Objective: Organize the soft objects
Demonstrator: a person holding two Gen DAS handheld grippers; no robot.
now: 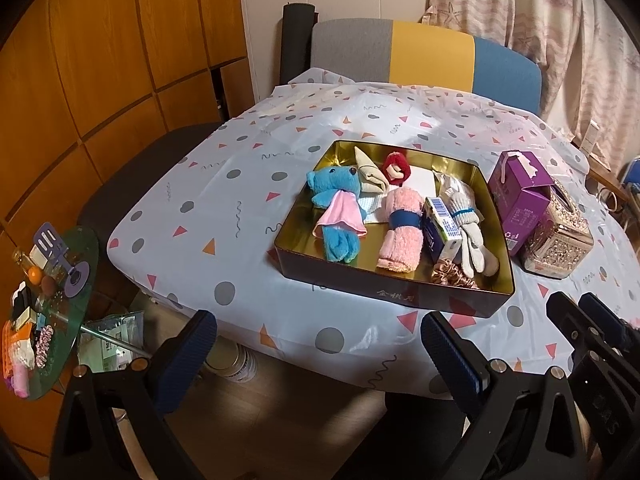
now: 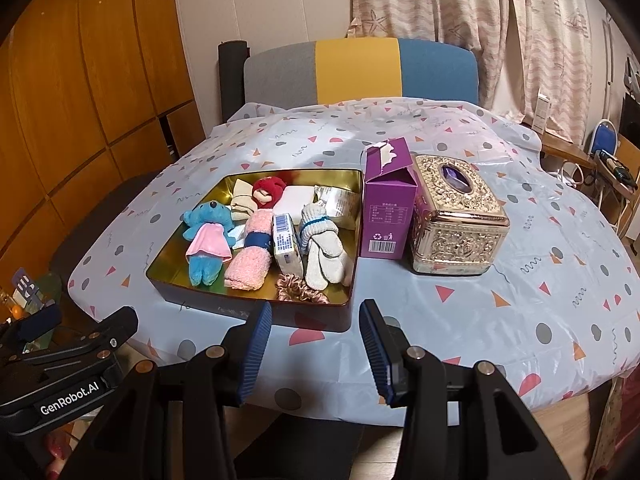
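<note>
A gold-lined tin box [image 1: 304, 276] [image 2: 168, 296] on the table holds a blue plush toy [image 1: 336, 208] [image 2: 208, 236], a rolled pink towel [image 1: 402, 236] [image 2: 250, 256], white gloves [image 1: 466, 216] [image 2: 324, 252], a red plush [image 1: 396, 168] [image 2: 268, 192], a pink scrunchie [image 1: 454, 276] [image 2: 300, 290] and a small carton [image 1: 442, 228] [image 2: 286, 246]. My left gripper [image 1: 316, 348] is open and empty before the table's near edge. My right gripper [image 2: 316, 344] is open and empty just in front of the box.
A purple carton [image 1: 520, 196] [image 2: 386, 208] and an ornate gold tissue box [image 1: 560, 236] [image 2: 456, 220] stand right of the tin. A striped chair [image 2: 360, 68] is behind the table. A green glass side table [image 1: 52, 304] with clutter stands at the left.
</note>
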